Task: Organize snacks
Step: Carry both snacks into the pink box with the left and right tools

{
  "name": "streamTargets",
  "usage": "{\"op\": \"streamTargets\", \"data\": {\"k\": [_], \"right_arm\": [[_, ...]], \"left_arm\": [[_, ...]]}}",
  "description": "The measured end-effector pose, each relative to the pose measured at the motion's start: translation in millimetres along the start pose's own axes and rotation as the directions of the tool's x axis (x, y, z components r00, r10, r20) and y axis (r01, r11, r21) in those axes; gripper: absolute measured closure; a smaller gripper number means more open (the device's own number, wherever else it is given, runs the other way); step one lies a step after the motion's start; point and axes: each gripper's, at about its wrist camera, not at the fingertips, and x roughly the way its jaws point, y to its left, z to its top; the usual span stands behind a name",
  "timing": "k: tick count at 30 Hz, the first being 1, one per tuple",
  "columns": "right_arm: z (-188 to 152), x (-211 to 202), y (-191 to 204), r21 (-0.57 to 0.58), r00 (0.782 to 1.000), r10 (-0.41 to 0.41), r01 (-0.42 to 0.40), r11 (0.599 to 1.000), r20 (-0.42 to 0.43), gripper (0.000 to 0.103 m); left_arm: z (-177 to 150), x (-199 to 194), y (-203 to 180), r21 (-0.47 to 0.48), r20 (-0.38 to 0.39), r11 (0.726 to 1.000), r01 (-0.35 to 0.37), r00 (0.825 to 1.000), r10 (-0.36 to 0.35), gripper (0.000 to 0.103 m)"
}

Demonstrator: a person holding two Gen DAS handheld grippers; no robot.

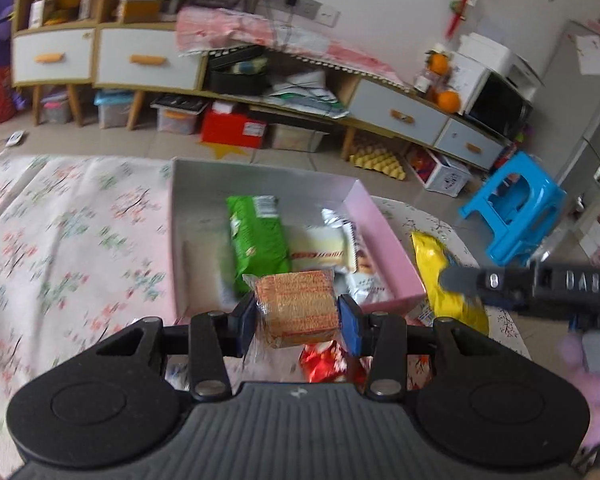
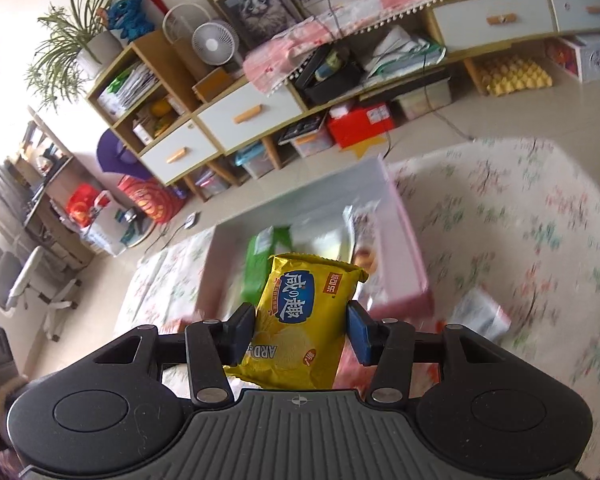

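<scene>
left hand-held gripper clamps biscuit pack | right hand-held gripper clamps yellow packet | risk: packets collide over pink box

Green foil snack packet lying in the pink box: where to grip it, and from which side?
Grip the green foil snack packet across its narrow width at mid-length, coming from above. It lies flat and long in the pink box, with bare floor on its left; the white wrapped snack crowds its right edge.

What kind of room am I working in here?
Most likely a home living room: a long low wooden cabinet with white drawers, a small white desk fan, a framed cat picture against the wall, and a floral-cloth table holding the pink snack box.
</scene>
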Motion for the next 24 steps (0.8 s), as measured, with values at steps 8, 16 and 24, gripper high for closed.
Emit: {"op": "streamTargets", "data": {"k": [8, 16, 24], "right_arm": [[33, 42, -5, -0.019, 0.999, -0.049, 0.049, 0.999, -0.006, 0.054], [55, 91, -5, -0.036, 0.995, -0.098, 0.097, 0.995, -0.022, 0.054], [69, 133, -1, -0.048, 0.989, -0.144, 0.142, 0.989, -0.036, 0.054]], "left_arm": [[14, 44, -13, 0.086, -0.008, 0.992, 0.095, 0.995, -0.095, 0.063], [11, 80, -19, 0.159, -0.09, 0.983, 0.094, 0.993, -0.08, 0.063], [8, 85, -5, 0.203, -0.099, 0.977, 0.059, 0.994, -0.04, 0.063]]}}
